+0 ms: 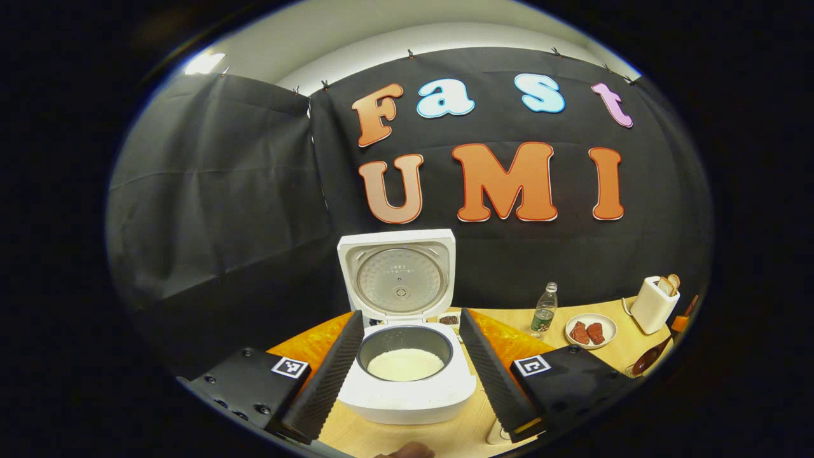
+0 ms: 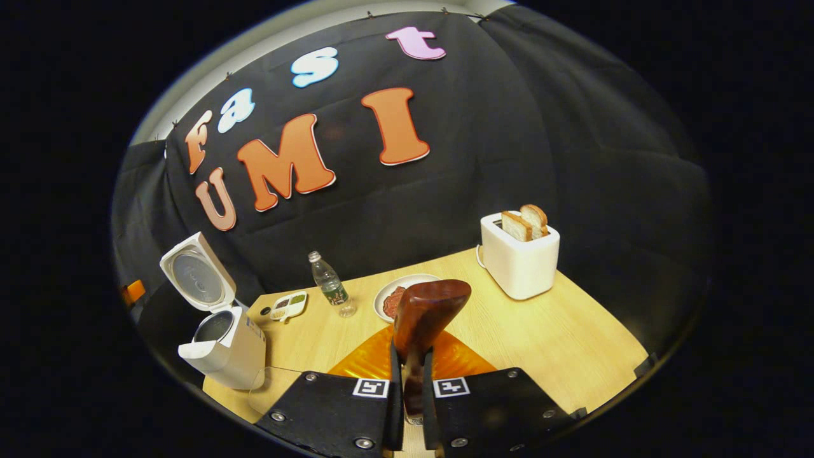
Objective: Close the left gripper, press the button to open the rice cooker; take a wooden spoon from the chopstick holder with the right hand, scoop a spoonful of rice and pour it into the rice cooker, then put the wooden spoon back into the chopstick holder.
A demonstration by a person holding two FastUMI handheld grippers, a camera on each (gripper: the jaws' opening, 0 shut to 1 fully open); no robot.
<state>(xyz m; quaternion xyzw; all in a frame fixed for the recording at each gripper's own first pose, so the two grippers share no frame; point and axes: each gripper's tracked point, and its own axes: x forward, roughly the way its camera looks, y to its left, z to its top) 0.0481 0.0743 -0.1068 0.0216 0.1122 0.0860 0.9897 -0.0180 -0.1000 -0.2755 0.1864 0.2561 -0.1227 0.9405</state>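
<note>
Right gripper point(image 2: 407, 381) clenched on wooden spoon point(image 2: 425, 318) handle: rigid, light, glossy, liable to pivot. Left gripper point(image 1: 407, 375) released, straddling open rice cooker point(image 1: 407, 381).

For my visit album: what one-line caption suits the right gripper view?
Right gripper shut on a wooden spoon, above a table with toaster, water bottle and open rice cooker.

The left gripper point(image 1: 407, 331) is hovering with its fingers point(image 1: 331, 369) spread wide apart, gripping nothing. The right gripper point(image 2: 410, 375) is pointing forward with both fingers pressing together on a wooden spoon point(image 2: 426, 312), bowl end upward.
</note>
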